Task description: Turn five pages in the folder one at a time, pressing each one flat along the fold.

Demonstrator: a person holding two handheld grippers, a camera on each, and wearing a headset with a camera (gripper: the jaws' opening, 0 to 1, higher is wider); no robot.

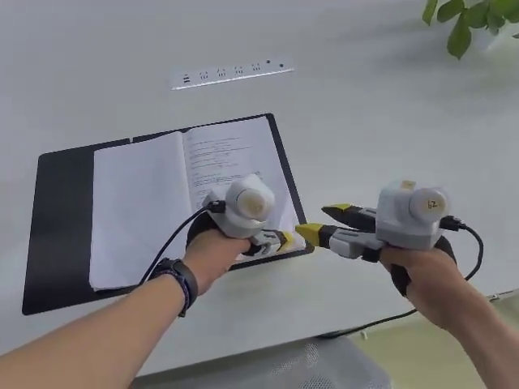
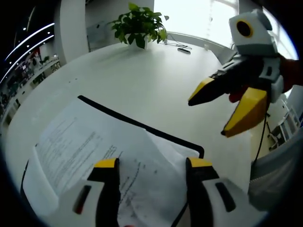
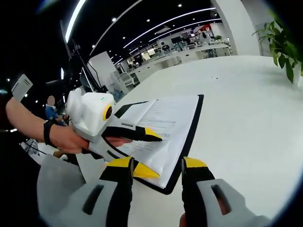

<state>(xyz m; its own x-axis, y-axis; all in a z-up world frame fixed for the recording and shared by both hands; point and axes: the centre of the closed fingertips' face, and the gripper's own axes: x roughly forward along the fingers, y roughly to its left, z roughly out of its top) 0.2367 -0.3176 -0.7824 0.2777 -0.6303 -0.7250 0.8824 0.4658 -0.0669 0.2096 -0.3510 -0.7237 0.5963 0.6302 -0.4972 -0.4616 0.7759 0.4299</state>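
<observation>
Corner pickup, right-hand page.
My left claw [image 1: 280, 239] sat at the page [image 1: 235, 158] corner, jaws apart, apparently to pinch one sheet. The right claw [image 1: 323, 221] hovered agape, empty, with the open folder [image 1: 61, 235] just ahead, probably free for pressing.

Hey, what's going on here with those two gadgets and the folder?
A person holds a two-jaw gripper in each hand over an open folder on a white table. The left gripper sits at the lower right corner of the right-hand page, jaws open, apparently about to lift it. The right gripper hovers just off the folder's right edge, open and holding nothing.
</observation>
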